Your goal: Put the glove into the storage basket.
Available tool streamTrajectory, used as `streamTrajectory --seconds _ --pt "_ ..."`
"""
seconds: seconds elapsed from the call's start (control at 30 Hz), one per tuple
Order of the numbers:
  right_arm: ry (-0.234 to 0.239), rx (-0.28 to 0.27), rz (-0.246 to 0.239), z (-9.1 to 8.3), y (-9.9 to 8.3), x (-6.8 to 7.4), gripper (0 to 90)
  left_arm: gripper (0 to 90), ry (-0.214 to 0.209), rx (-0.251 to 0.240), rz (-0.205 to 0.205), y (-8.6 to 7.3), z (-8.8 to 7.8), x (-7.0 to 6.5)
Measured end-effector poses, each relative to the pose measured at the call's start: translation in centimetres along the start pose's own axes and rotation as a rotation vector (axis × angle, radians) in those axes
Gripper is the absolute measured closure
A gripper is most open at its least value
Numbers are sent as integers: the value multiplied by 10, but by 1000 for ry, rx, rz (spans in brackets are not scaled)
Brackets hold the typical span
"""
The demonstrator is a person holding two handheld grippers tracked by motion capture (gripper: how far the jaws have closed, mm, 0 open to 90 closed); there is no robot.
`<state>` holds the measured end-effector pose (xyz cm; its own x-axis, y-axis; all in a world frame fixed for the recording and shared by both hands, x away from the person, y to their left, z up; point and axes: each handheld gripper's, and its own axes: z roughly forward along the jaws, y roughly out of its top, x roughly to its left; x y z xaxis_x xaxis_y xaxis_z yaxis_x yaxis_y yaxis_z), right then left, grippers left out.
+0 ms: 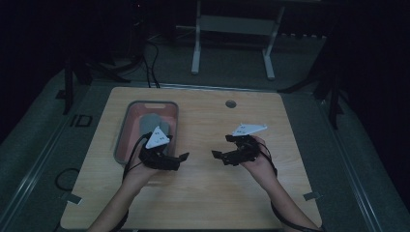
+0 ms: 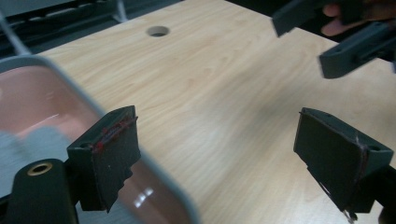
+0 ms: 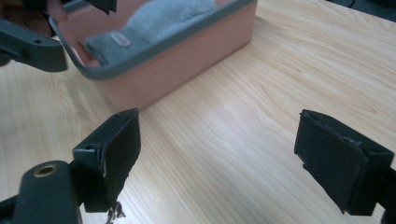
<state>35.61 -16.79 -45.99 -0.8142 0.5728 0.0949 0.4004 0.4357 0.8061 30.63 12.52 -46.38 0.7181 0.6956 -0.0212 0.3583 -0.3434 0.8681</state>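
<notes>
The grey cloth [image 1: 153, 123] lies folded in the pink bin [image 1: 126, 119] at the table's [image 1: 212, 193] left side, its length running along the bin. Our left gripper [image 1: 181, 159] sits just beside the bin's near corner, jaws spread and empty, pointing away from the cloth. Our right gripper [image 1: 216, 155] is farther off, also spread and empty, facing the bin.

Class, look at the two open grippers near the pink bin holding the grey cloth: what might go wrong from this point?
1. The left gripper hovers right at the rim of the pink bin; reaching in, a jaw may catch the rim and shove or tip it.
2. The grey cloth lies bunched and soft, so open jaws might pinch just one fold and drag it.
3. The right gripper points toward the left one; they could collide.
</notes>
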Motion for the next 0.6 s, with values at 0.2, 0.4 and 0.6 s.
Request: streamTrajectory --seconds 0.2,0.4,0.6 --pt "-10 -18 -11 -14 -15 -4 143 144 -46 -7 30 -1 10 -18" --pt "-29 -19 -15 -27 -39 -9 147 144 -113 -3 51 -10 30 -37" --pt "-33 22 -18 -32 -59 -11 157 144 -159 1 80 -19 45 -48"
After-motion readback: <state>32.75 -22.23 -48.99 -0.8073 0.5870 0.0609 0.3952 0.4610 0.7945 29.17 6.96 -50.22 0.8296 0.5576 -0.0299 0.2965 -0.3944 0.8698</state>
